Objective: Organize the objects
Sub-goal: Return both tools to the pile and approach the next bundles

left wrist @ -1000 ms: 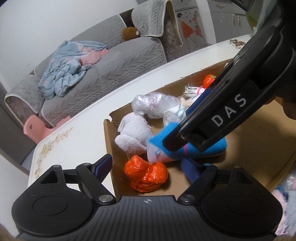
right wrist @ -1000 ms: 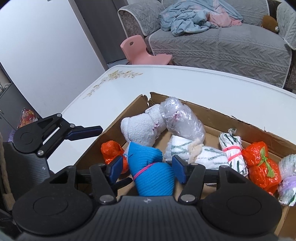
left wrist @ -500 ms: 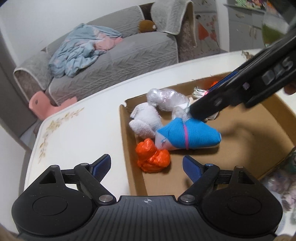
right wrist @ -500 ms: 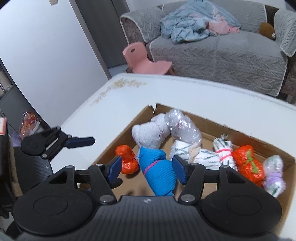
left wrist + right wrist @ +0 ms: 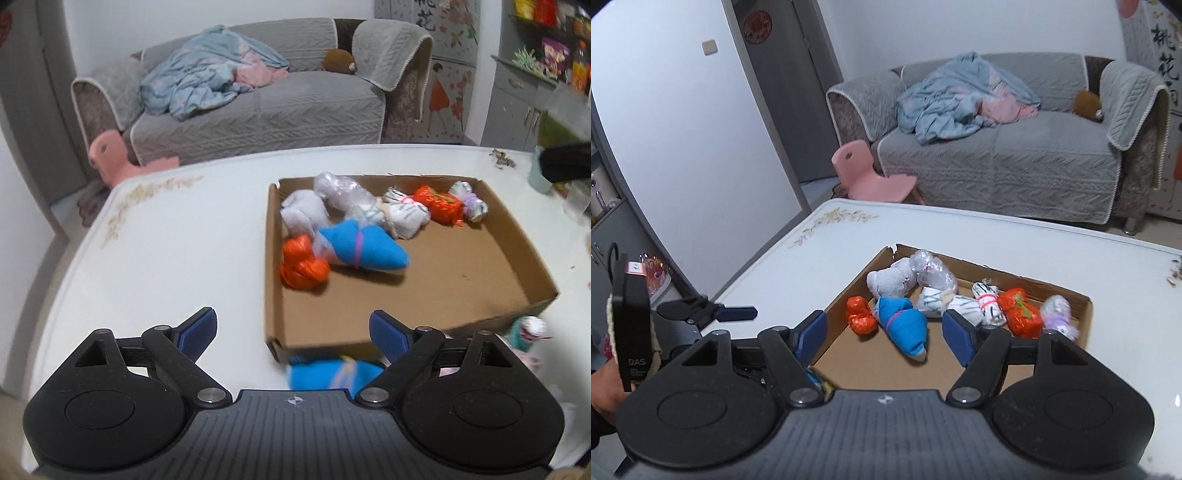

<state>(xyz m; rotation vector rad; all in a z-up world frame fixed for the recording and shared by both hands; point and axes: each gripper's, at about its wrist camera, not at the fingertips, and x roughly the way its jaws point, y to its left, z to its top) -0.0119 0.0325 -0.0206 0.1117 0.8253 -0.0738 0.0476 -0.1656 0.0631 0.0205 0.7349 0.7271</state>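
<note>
**Cardboard tray with bundled items; both grippers empty**

The cardboard tray (image 5: pixel 524 266) lies on the white table (image 5: pixel 166 251). Inside, a blue sock bundle (image 5: pixel 364 249) tied with a pink band lies against an orange bag bundle (image 5: pixel 303 264); a white sock roll (image 5: pixel 304 216) and a clear plastic-wrapped bundle (image 5: pixel 341 190) sit behind, toward the far-left corner. The left gripper (image 5: pixel 293 330) hovers over the tray's near edge, fingers spread apart, nothing between them. The right gripper (image 5: pixel 882 334) is likewise spread and empty. A second blue bundle (image 5: pixel 332 374) lies outside the tray, just beside its near wall.

Even indoor light, motion blur, fisheye bending
</note>
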